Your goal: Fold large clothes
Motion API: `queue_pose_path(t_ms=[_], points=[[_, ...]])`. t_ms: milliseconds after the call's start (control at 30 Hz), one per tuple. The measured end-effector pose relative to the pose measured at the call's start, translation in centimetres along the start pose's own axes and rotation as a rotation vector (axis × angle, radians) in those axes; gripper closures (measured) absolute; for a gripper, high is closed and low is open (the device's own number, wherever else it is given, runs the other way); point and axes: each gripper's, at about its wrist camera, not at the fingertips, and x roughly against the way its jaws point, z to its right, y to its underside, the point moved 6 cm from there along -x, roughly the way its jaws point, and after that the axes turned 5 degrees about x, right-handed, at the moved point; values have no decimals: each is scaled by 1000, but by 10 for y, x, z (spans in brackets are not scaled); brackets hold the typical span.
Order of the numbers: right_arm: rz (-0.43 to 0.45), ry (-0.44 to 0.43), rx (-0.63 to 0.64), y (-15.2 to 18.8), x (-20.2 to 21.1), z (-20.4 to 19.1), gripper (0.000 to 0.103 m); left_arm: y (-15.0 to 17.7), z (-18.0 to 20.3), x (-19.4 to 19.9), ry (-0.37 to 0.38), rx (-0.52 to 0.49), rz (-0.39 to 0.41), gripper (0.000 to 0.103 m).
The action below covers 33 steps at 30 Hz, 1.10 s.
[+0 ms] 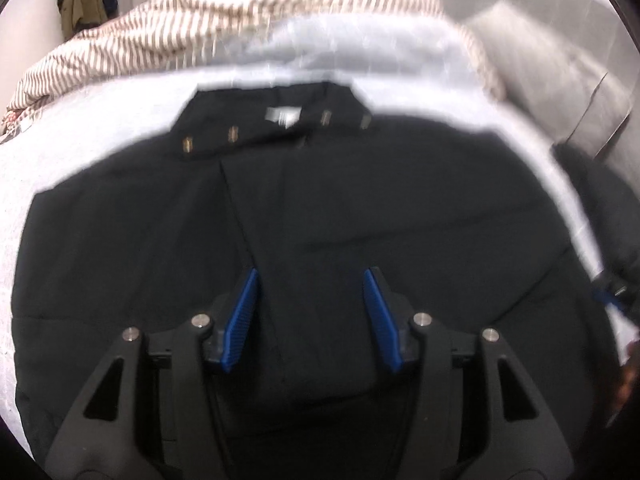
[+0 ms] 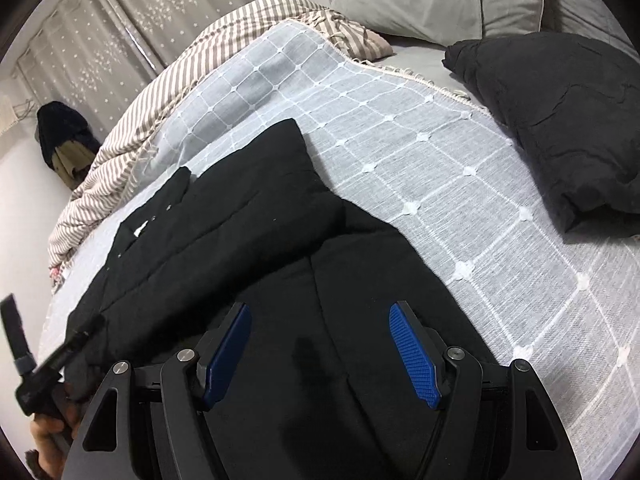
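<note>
Covering the bed (image 2: 460,184), a pale checked spread gives a flat folding surface. On it lies the black jacket (image 2: 248,216), collar away, sides apparently already turned inward, though blur hides detail. Above it the left hand-held gripper (image 1: 311,312) and right hand-held gripper (image 2: 320,354) hover with fingers spread, pinching nothing, likely poised for the next fold.

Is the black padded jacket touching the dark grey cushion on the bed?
Apart. The right wrist view shows a strip of grey checked bedspread between the black padded jacket and the dark grey cushion.
</note>
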Motion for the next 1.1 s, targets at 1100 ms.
queue_pose_path(t_ms=[1100], points=[[-73,-61,138,57,110,-36,23,145,-129,211,-48,97,-136,2]])
